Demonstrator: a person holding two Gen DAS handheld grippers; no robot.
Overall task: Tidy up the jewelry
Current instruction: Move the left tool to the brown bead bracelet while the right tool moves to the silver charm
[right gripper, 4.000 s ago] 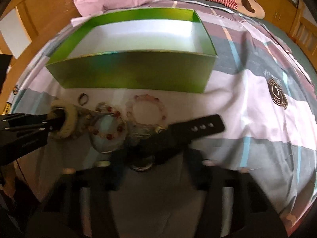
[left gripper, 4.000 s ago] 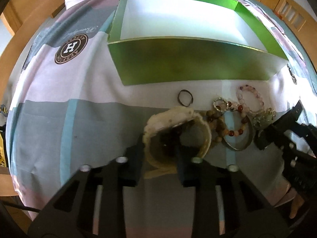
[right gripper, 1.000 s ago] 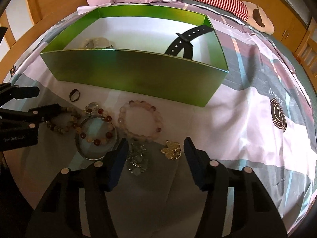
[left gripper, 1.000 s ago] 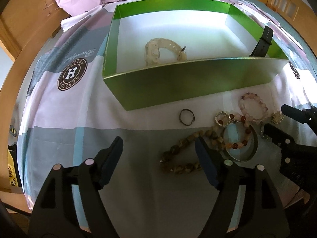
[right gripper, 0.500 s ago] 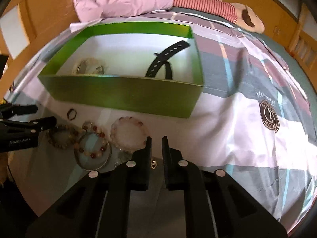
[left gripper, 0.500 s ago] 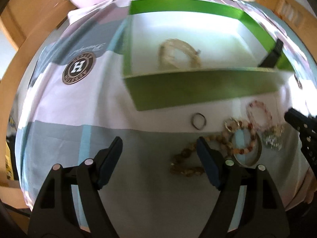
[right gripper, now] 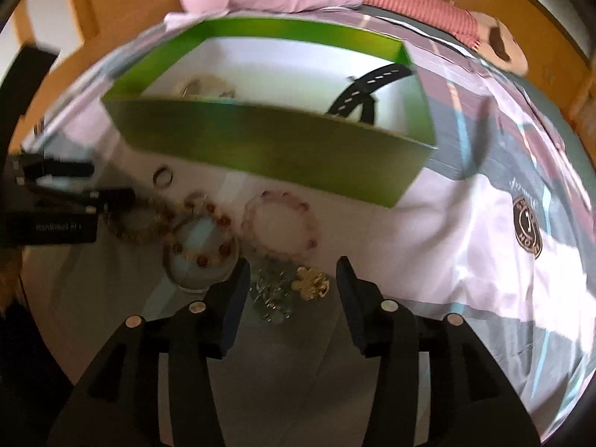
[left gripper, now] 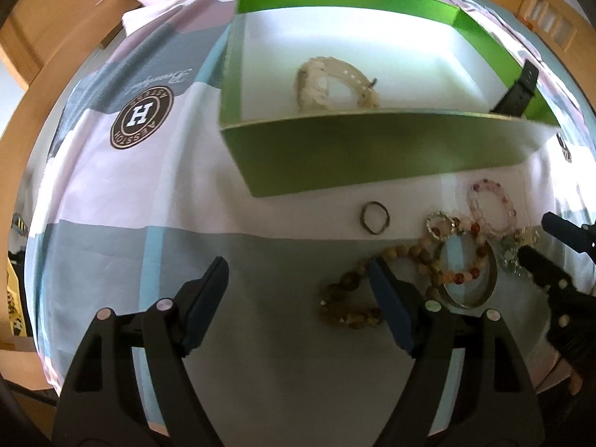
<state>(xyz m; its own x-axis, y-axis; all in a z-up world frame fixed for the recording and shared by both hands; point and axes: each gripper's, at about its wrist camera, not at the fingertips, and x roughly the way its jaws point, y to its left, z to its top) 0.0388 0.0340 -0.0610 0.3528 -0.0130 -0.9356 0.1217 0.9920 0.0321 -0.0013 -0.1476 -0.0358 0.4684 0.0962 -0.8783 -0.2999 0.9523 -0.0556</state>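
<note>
The right gripper (right gripper: 292,273) has just reopened its jaws, empty, over the gold brooch (right gripper: 312,284) on the bed. The left gripper (left gripper: 298,281) hangs released beside the brown bead necklace (left gripper: 357,290); likely both go into the green box (left gripper: 372,149) next.

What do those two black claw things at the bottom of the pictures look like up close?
Each is a black plastic tool with two forked arms ending in flat, dark blue pads. The left gripper and right gripper both carry small round silver studs on their arms. Seen side-on from the right wrist view, the left one has a boxy black body with small white lettering, too blurred to read. No cables or sleeves show.
</note>
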